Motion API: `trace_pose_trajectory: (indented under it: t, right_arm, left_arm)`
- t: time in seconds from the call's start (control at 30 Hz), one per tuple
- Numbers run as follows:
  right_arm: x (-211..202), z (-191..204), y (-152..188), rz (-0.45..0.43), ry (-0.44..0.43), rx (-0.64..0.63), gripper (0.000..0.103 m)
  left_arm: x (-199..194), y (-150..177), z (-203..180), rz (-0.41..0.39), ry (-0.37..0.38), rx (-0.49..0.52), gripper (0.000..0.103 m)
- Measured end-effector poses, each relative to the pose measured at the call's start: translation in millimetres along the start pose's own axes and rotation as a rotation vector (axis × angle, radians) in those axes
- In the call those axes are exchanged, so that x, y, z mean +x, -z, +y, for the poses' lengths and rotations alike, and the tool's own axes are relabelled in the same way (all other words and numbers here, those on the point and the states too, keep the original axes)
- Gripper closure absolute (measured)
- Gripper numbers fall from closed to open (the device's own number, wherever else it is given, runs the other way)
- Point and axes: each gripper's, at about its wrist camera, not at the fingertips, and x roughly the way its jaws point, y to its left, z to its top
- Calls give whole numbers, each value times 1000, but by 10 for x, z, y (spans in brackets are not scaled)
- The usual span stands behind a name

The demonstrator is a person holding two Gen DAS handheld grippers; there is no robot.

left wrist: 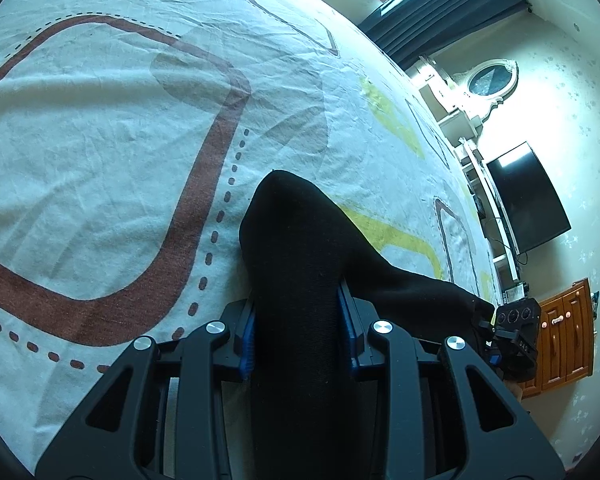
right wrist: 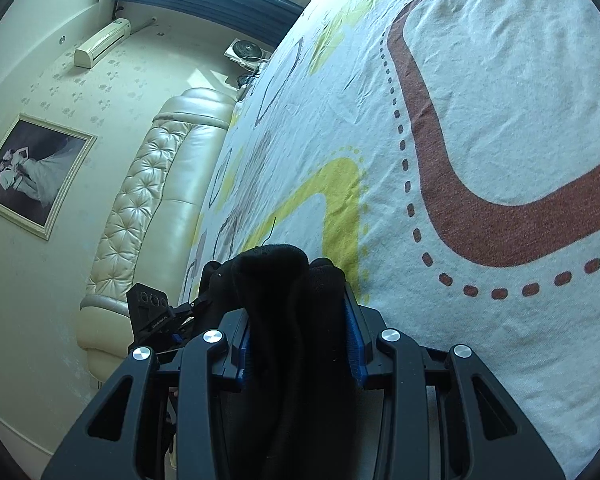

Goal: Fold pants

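The left gripper (left wrist: pixel 298 336) and the right gripper (right wrist: pixel 298 340) each clamp a bunch of the black pants (left wrist: pixel 300 240), jaws narrowly apart.

Left wrist view: pants (left wrist: pixel 300 260) clamped between left gripper (left wrist: pixel 298 344) pads, fabric running toward 12 o'clock over bedsheet (left wrist: pixel 100 140), also trailing to 3 o'clock where right gripper (left wrist: pixel 516 340) sits. TV (left wrist: pixel 528 196) at 3 o'clock beyond bed edge, cabinet (left wrist: pixel 568 336) below it, mirror (left wrist: pixel 488 80) at 2 o'clock. Right wrist view: right gripper pinches the bunched pants; left gripper at 9 o'clock, headboard (right wrist: pixel 148 200) behind it, framed picture (right wrist: pixel 32 172) on wall at 9 o'clock.
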Motion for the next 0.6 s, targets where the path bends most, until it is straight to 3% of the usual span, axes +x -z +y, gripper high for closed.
trace_pose_trajectory:
  t: [0.5,0.6]
  right_arm:
    - [-35,-91,-43,-6,-28,18,65]
    - [-61,-106,-42,1,-51,35,59]
  left_arm:
    - [7,7,61,-7,32,-22,70]
    - [-35,18,75,-9,70,-31,62]
